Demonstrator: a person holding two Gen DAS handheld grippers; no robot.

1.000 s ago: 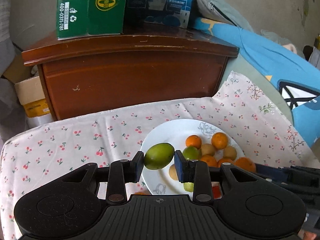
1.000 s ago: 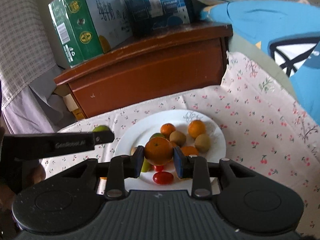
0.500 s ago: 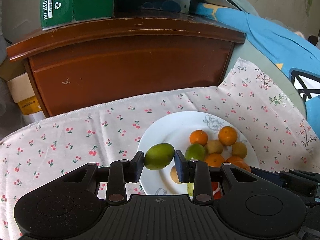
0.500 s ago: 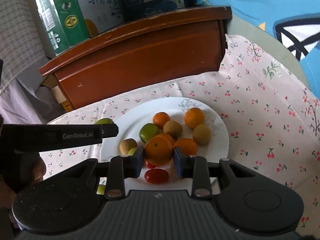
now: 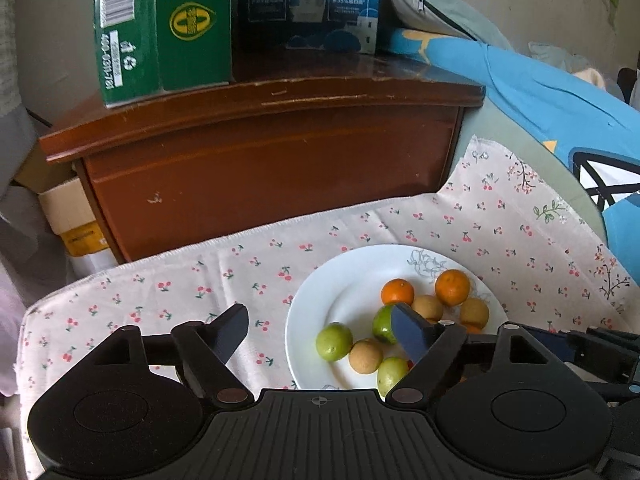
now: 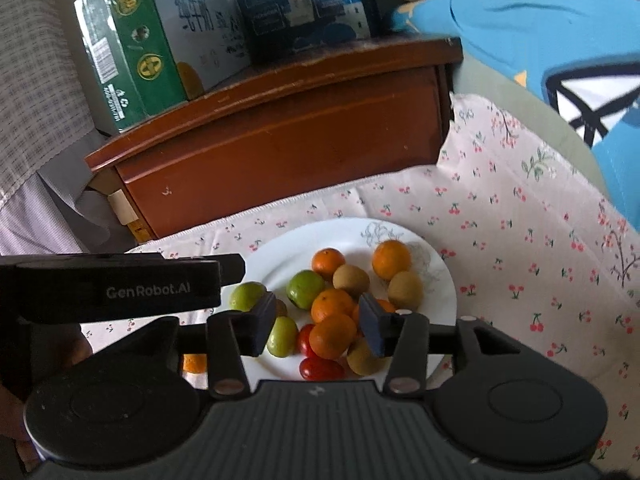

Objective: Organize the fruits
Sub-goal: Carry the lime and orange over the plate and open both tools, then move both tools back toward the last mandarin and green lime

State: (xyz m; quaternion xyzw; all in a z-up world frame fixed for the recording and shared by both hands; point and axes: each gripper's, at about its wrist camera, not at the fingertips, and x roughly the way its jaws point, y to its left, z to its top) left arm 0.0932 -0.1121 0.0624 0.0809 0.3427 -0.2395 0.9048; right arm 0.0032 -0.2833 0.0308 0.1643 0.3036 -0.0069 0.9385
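A white plate (image 5: 320, 300) (image 6: 280, 256) on the cherry-print cloth holds several oranges, green fruits, brown fruits and cherry tomatoes. My left gripper (image 5: 320, 330) is open and empty above the plate's left side; a green fruit (image 5: 334, 341) lies on the plate just below it. My right gripper (image 6: 318, 322) is open over the plate's near side; an orange (image 6: 332, 336) rests on the pile between its fingers. The left gripper's body shows at the left of the right wrist view (image 6: 120, 286).
A brown wooden cabinet (image 5: 260, 152) stands behind the cloth, with a green carton (image 5: 160, 28) and a blue box (image 5: 308, 0) on top. A blue garment (image 5: 540, 92) lies at the right. An orange (image 6: 195, 363) sits beside the plate on the cloth.
Both grippers have opened. The green fruit dropped from the left gripper onto the plate's left side; the orange left the right gripper and rests on the pile.
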